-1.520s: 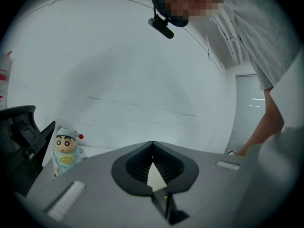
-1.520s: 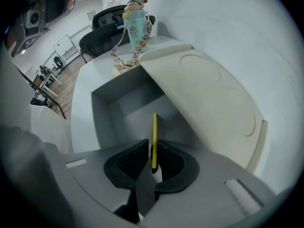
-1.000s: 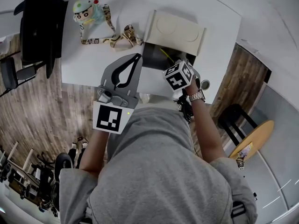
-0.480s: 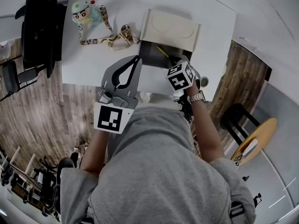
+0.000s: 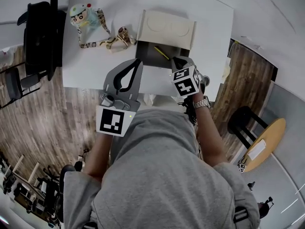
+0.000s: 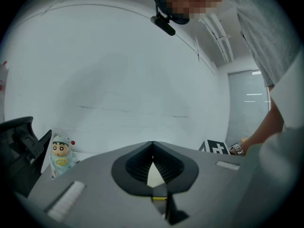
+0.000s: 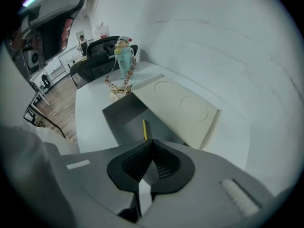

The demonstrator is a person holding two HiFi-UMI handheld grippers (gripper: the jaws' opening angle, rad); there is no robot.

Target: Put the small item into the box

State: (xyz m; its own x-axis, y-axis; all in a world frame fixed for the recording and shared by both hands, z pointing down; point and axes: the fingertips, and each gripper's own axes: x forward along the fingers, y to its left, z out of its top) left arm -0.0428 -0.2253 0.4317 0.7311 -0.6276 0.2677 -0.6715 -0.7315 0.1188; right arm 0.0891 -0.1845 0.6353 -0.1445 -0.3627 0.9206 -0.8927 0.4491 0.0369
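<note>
One thin yellow stick (image 7: 145, 129), rect. grey box (image 7: 121, 118)

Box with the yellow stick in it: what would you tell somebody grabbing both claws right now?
Left claw: shut, empty, held over the near edge of the table.
Right claw: shut, empty, just in front of the open box.
Yellow stick: lying inside the box; lid open behind it.
Done: the stick is in the box.
Left: probably nothing, unless the lid should be shut.

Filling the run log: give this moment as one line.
yellow item: in box | right gripper: shut, empty, at box | left gripper: shut, empty
</note>
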